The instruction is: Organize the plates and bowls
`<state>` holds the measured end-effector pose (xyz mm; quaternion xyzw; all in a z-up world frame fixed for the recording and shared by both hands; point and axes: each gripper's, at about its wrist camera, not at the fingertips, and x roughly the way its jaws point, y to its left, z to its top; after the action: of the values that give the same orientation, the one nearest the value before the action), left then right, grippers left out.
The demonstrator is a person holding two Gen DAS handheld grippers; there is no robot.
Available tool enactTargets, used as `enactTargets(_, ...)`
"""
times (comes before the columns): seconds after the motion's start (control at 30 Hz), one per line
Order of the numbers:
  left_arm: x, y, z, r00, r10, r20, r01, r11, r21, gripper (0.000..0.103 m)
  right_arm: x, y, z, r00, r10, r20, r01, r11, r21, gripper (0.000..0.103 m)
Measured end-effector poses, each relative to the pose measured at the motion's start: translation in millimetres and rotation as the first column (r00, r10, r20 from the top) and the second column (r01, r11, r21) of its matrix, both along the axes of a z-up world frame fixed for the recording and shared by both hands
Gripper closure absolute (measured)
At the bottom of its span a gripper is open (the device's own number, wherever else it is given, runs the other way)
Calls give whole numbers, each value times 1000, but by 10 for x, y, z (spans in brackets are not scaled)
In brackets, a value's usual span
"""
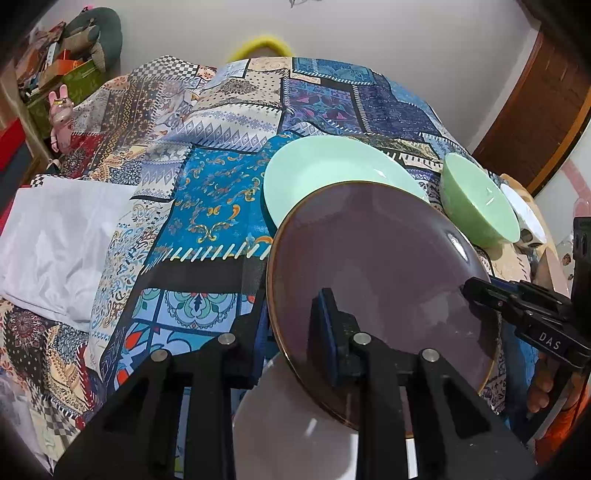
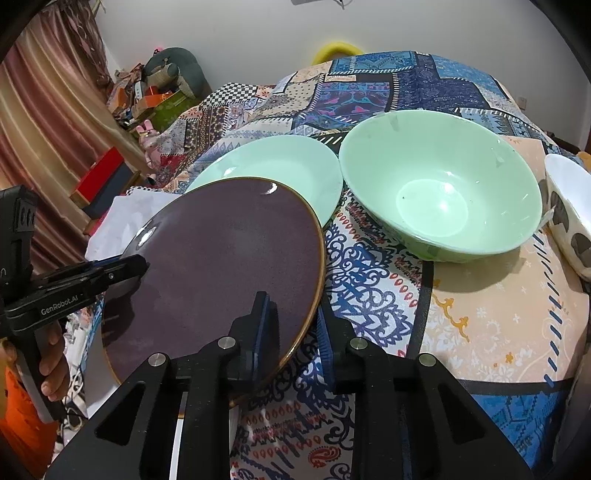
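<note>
One big patchwork cloth (image 2: 480, 314) in blue, cream and red is spread over the surface, and it fills most of both views. A pale wall (image 2: 258, 33) is seen behind it, with a pinkish curtain (image 2: 48, 122) at the side and a heap of boxes and soft toys (image 2: 155, 88) in the corner. A brown door (image 1: 535, 110) is seen in the left wrist view.

A dark purple plate (image 2: 229, 266) with a thin gold rim is held tilted up above the cloth, gripped from two sides. The left gripper (image 1: 288, 328) is closed on one edge of it, with one pad on the plate's face and the other behind. The right gripper (image 2: 291, 328) is closed on the opposite edge, its jaws narrow around the rim.

A light green plate (image 2: 280, 166) is lying flat just behind the purple plate. A light green bowl (image 2: 443, 192) is standing upright beside it. A white bowl with dark spots (image 2: 569, 210) is seen near the green bowl, at the edge of the view.
</note>
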<state>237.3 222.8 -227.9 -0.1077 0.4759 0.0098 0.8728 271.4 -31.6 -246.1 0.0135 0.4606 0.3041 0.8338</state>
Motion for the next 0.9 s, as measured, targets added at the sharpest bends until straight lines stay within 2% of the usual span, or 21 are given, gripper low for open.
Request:
enactTargets(0.3, -117, -154, 98, 1000, -21, 18, 21, 1000, 7, 77, -42, -129, 41, 1000, -26, 1, 26, 999, 19, 81)
enactTargets(0.9, -425, -585, 494, 996, -49, 76, 50, 999, -6, 77, -362, -557, 397, 995, -61, 75, 58, 997, 44, 81)
